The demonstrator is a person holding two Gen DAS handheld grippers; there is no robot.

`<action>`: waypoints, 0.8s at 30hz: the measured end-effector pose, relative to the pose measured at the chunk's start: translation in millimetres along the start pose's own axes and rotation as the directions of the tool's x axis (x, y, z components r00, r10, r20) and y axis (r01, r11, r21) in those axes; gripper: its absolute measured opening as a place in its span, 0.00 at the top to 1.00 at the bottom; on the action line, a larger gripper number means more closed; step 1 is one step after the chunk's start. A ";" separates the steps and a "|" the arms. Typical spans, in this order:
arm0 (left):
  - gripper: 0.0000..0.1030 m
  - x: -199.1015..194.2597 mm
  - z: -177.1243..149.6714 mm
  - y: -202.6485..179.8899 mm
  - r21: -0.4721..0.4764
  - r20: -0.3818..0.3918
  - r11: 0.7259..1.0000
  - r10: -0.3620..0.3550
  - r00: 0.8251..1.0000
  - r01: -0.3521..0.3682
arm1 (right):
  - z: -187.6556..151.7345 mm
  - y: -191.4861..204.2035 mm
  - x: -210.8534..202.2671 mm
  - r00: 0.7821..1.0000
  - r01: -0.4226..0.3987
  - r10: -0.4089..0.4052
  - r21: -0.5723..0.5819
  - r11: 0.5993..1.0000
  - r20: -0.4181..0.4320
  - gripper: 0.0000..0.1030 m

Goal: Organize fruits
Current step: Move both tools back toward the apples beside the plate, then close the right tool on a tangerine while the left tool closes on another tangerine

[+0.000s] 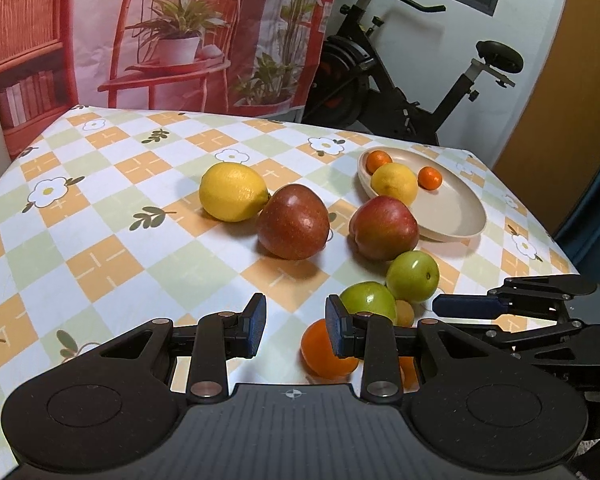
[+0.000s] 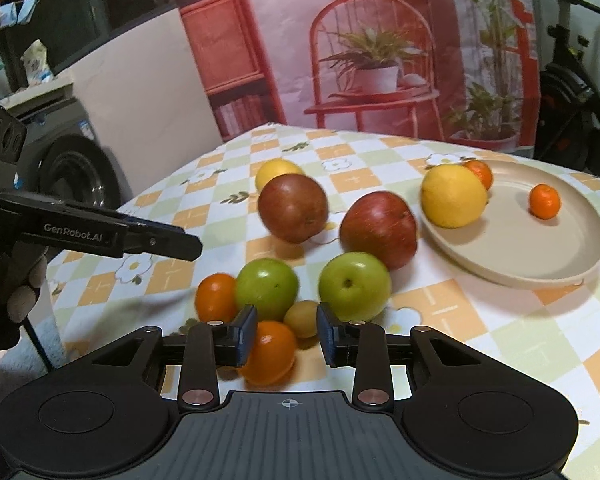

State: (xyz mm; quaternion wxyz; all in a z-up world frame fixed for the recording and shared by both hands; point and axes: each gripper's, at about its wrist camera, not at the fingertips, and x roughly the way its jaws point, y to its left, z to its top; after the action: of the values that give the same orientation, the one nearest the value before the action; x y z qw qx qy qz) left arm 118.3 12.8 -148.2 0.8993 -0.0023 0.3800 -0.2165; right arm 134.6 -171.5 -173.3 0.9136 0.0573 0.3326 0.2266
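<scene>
Left gripper [image 1: 296,330]: fingers apart, empty, hovering over near cloth. Right gripper [image 2: 287,334]: fingers apart, empty, above small orange [image 2: 270,352], likely next pick. Plate [image 2: 560,264] far right holds lemon [image 2: 454,196], two mandarins; apples, other fruits remain loose on tablecloth [image 1: 100,240].

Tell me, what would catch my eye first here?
Probably the bright fruit loose on the checked tablecloth: two red apples mid-table, a lemon touching one of them, and green apples and oranges clustered nearer the cameras. To the right, a beige plate holds another lemon and two small oranges. A black tool fills each view's bottom edge.
</scene>
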 end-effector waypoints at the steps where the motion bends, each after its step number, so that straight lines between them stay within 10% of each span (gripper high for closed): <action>1: 0.67 -0.2 -0.8 -0.2 0.000 -0.001 1.000 0.000 1.000 0.000 | -0.3 1.0 1.1 1.000 -0.003 0.003 -0.002 1.000 -0.007 0.70; 11: 0.66 -2.0 -2.8 2.5 -0.012 -0.001 1.000 0.000 1.000 0.000 | -2.8 7.3 12.5 0.997 -0.029 0.027 -0.026 0.999 -0.074 0.59; 24: 0.66 2.1 -5.6 2.9 -0.026 -0.027 1.000 -0.017 0.999 0.016 | -5.2 14.8 20.3 0.989 -0.082 0.077 -0.038 0.996 -0.128 0.69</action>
State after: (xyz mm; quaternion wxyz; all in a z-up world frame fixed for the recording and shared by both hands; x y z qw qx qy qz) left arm 116.9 15.5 -154.1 0.8922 -0.0140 0.3948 -0.2191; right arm 139.4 -149.4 -185.4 0.8821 0.0364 0.3821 0.2731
